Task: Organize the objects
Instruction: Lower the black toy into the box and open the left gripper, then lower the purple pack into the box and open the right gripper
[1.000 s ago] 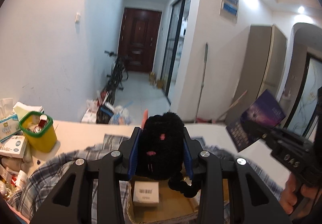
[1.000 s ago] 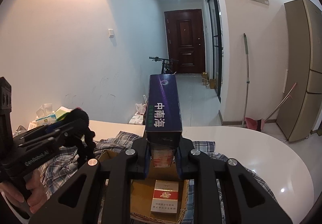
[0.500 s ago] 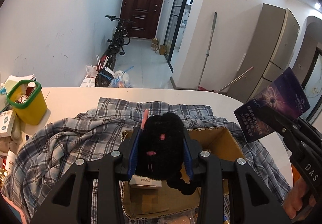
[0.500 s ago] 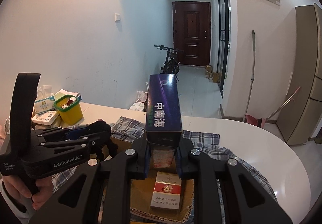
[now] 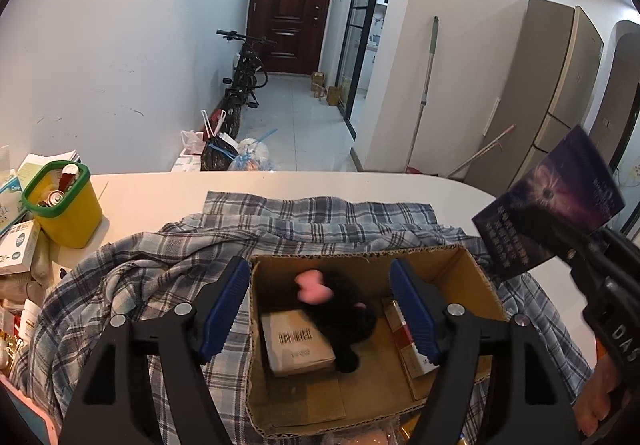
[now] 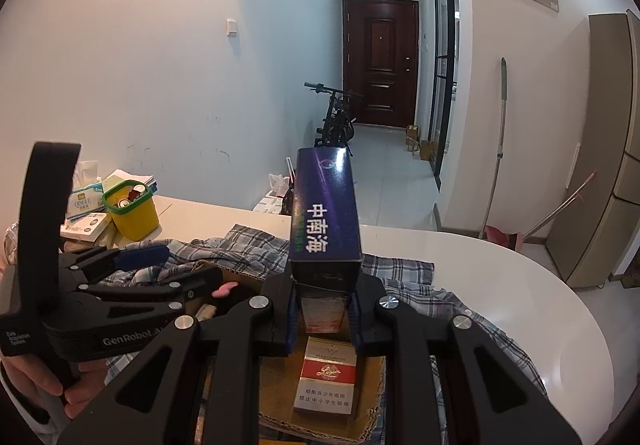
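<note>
The left gripper [image 5: 320, 309] has just been opening — the black toy [image 5: 344, 319] drops into the box [image 5: 472, 273] — while the right gripper [image 6: 322, 309] grips its blue carton [image 6: 326, 213], awaiting placement.

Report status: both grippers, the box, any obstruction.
Left gripper just opened, black plush toy dropped into cardboard box. Right gripper shut on blue carton above box. Nothing blocking.

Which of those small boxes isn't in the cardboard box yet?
The dark blue box, clamped in the right gripper above the carton. The red-and-white pack and barcoded box already lie inside.
</note>
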`<state>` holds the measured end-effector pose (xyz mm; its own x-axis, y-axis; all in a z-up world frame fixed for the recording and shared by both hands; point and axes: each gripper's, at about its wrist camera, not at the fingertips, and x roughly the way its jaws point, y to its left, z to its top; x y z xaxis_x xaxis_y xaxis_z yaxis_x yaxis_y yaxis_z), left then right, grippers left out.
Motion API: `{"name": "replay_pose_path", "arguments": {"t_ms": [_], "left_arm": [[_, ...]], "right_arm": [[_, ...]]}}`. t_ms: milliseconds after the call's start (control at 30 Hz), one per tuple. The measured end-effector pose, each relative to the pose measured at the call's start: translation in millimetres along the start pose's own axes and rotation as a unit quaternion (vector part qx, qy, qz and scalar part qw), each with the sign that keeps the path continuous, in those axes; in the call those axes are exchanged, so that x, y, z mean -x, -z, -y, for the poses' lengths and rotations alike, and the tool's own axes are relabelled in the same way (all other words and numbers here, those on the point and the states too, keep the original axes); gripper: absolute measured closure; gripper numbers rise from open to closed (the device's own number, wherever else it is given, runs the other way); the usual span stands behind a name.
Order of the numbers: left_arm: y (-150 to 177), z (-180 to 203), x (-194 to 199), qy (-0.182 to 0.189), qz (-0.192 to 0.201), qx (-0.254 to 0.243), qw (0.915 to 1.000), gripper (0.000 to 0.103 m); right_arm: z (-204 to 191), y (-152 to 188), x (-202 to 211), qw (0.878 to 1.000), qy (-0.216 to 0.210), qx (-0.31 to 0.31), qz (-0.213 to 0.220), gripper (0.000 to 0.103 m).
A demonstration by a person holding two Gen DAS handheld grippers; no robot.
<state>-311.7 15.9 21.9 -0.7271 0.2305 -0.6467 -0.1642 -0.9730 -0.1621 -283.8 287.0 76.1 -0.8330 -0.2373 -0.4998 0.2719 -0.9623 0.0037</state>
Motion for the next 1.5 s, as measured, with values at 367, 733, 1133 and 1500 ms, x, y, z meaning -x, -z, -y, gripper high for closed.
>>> {"name": "replay_pose_path", "arguments": {"t_ms": [367,733,1133,1500], "left_arm": [[-2,0,5,-0.015,0.012,-0.002,0.9998,0.027],[0,2,0,-0.021,0.005,-0.007,0.9998,0.027],[0,-3,-5,-0.026,-0.003,0.006,0.9996,0.027],[-4,-12,1,-0.027,0.006,0.026,0.9993,0.027]], "right_arm": [[2,14,-33,0.998,0.013,0.013,-0.055,0.084],[4,26,-56,0.994,0.012,0.017,-0.105,0.084],[14,42,-83,0.989,0.002,0.001,-0.146,0.084],[15,44,-86,0.989,0.010,0.004,-0.150,0.082]]}}
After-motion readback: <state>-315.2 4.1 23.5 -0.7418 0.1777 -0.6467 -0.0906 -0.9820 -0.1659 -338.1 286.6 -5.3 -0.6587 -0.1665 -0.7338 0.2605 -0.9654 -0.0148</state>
